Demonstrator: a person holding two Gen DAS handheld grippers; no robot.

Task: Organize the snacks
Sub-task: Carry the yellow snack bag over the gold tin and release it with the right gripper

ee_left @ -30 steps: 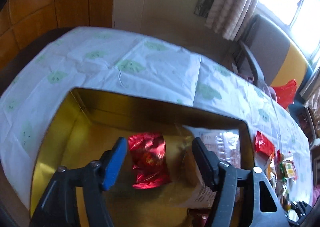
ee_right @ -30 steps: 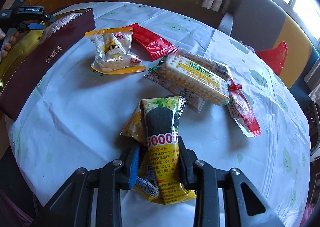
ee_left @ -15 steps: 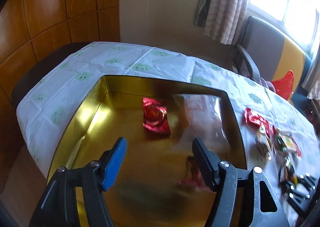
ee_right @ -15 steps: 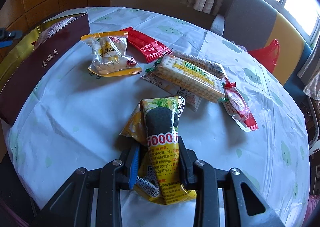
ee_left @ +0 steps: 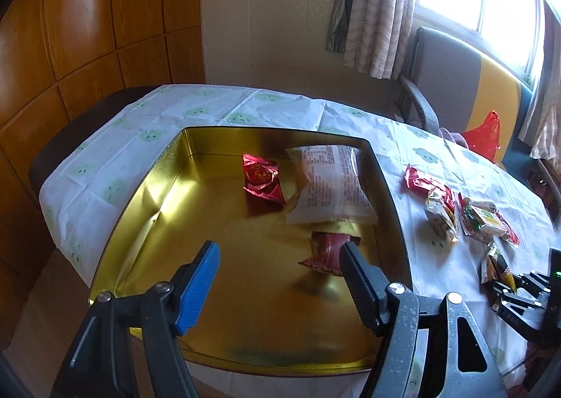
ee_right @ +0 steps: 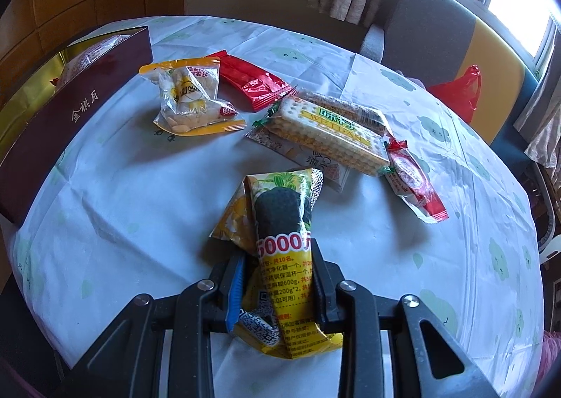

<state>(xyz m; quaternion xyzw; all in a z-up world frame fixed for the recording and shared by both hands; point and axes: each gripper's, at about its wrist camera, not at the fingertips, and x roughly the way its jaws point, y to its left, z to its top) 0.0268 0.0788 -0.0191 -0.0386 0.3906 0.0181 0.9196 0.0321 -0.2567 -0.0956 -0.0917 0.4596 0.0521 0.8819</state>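
Yellow foil crinkles between the right gripper's (ee_right: 277,287) fingers, which pinch the lower half of a yellow snack packet (ee_right: 280,236) with a dark seaweed-like picture; its top end points to 12 o'clock over the tabletop (ee_right: 122,208). Beyond it, at 12 to 1 o'clock, lie a cracker pack (ee_right: 333,133) and a small red-and-white candy packet (ee_right: 415,184); at 11 o'clock sit a bag of pale nuts (ee_right: 191,100) and a red wrapper (ee_right: 252,80). The maroon outer wall of the gold tin (ee_right: 63,117) stands at 10 o'clock.

The left gripper (ee_left: 278,278) hangs over that tin's gold floor (ee_left: 224,222) with its fingers spread and opening, nothing between them. Inside lie a dark red packet (ee_left: 328,250) by the right finger, a white printed bag (ee_left: 331,187) at 12 o'clock and a shiny red foil packet (ee_left: 261,179) at 11 o'clock.

The step looks like a pick-up for the tin: the packet likely needs lifting and carrying toward 10 o'clock, clear of the tin's wall. Only the left view shows the tin's contents; only the right view shows the grip.
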